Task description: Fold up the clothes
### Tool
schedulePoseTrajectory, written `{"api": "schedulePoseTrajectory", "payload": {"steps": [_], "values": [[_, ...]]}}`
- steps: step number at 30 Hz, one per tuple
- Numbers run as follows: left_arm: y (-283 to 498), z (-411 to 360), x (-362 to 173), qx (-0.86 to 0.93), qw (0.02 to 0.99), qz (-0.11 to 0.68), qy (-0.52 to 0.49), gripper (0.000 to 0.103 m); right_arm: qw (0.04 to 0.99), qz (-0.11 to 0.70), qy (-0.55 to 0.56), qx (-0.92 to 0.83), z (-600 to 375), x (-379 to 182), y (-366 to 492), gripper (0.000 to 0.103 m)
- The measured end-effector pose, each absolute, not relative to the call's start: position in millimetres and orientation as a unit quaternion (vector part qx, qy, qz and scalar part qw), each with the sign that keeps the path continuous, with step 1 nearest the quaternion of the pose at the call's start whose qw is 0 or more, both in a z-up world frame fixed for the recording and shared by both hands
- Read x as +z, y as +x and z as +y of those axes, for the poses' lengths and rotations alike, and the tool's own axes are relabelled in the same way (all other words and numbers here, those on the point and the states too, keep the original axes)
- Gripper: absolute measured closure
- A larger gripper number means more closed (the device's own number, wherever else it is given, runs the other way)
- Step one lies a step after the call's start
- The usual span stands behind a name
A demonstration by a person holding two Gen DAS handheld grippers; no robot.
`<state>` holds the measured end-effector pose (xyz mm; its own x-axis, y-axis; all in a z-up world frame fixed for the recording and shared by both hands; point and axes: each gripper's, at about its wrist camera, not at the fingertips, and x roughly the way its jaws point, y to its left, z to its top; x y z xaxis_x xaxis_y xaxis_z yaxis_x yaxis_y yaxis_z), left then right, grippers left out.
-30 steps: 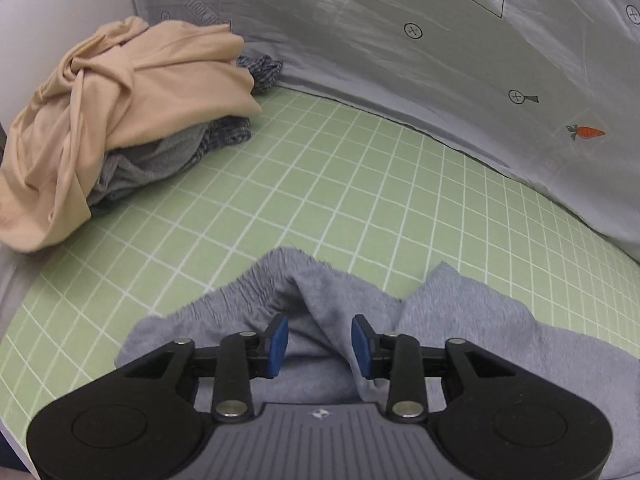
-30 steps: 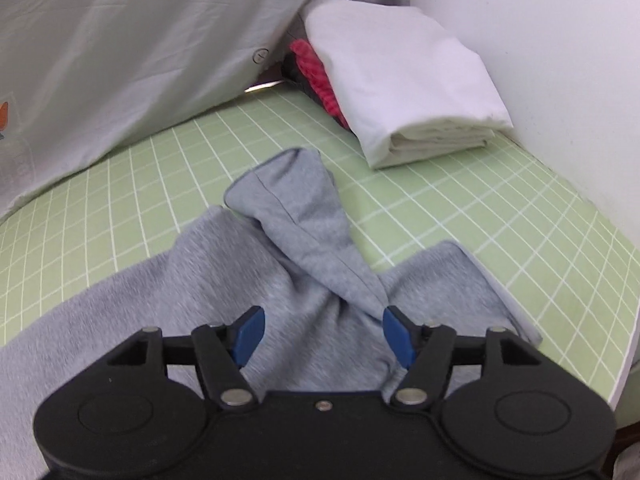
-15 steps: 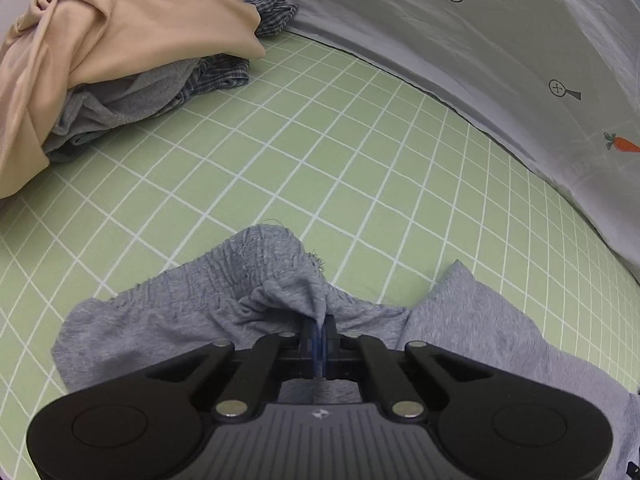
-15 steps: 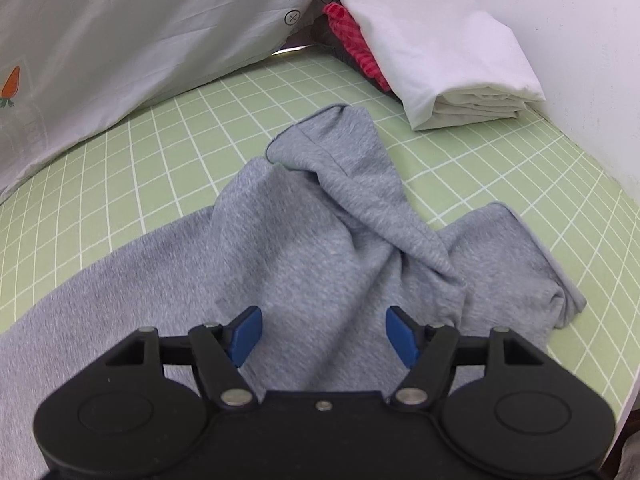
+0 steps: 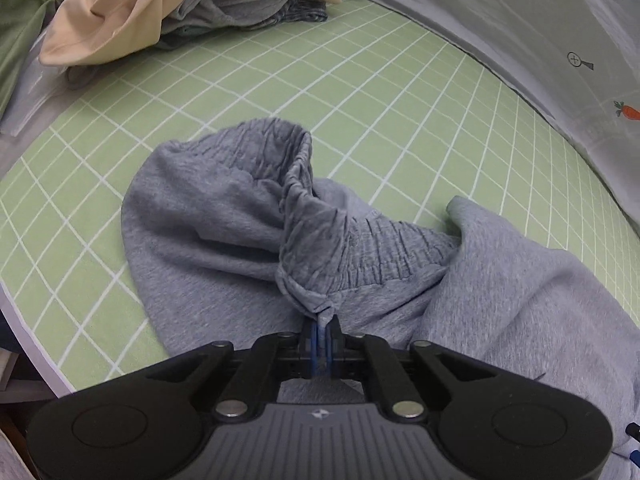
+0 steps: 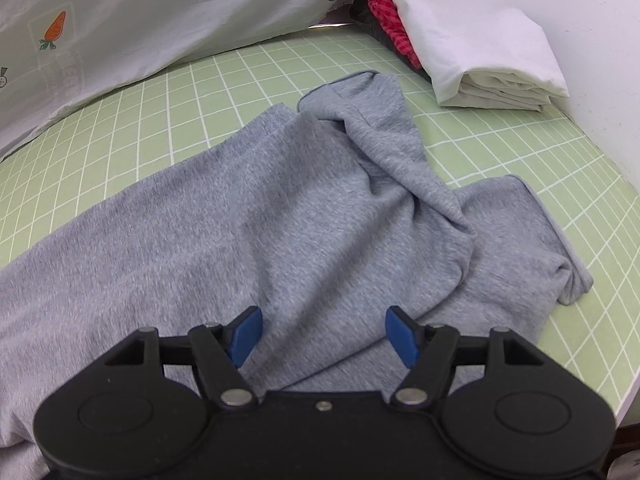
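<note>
While the left gripper (image 5: 319, 334) pinches the bunched waistband (image 5: 320, 236) of the grey sweatpants (image 6: 256, 216), its jaws easing apart, the right gripper (image 6: 322, 334) hovers wide open over them. They lie crumpled mid-mat (image 5: 400, 92), with free grid toward the sheet (image 6: 160, 12), the folded stack (image 6: 480, 40) and the loose pile (image 5: 180, 4). One leg end is probably tucked under.

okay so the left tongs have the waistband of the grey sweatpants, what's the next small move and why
Probably close the right tongs on the grey sweatpants lying between its open pads. The left tongs pinch the gathered waistband, though their jaws are easing apart slightly, and the legs lie twisted across the green grid mat, so a second grip would let both hands pull the fabric flat.
</note>
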<state>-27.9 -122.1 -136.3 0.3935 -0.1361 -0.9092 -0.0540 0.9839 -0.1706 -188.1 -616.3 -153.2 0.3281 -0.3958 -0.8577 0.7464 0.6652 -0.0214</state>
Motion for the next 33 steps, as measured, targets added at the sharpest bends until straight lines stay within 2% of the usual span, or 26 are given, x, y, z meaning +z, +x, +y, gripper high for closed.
{"api": "schedulePoseTrajectory", "payload": {"steps": [5, 9, 14, 20, 23, 25, 33], "values": [[-9, -127, -92, -0.06, 0.858, 0.502, -0.087, 0.086, 0.798, 0.441, 0.196, -0.362, -616, -146, -180, 0.034], [24, -143, -74, -0.079, 0.877, 0.469, -0.07, 0.072, 0.796, 0.437, 0.196, -0.37, -617, -145, -178, 0.034], [66, -171, -109, -0.094, 0.853, 0.513, -0.003, 0.071, 0.785, 0.443, 0.201, -0.383, -621, -149, -179, 0.034], [70, -192, -150, -0.127, 0.823, 0.551, 0.05, 0.071, 0.776, 0.454, 0.196, -0.391, -622, -154, -181, 0.033], [64, -199, -147, -0.147, 0.824, 0.547, 0.018, 0.063, 0.771, 0.463, 0.196, -0.391, -621, -158, -180, 0.033], [60, -205, -144, -0.159, 0.826, 0.541, 0.007, 0.054, 0.77, 0.468, 0.195, -0.387, -619, -161, -176, 0.033], [54, -233, -148, -0.196, 0.826, 0.526, 0.043, 0.045, 0.782, 0.482, 0.174, -0.355, -609, -164, -163, 0.033]]}}
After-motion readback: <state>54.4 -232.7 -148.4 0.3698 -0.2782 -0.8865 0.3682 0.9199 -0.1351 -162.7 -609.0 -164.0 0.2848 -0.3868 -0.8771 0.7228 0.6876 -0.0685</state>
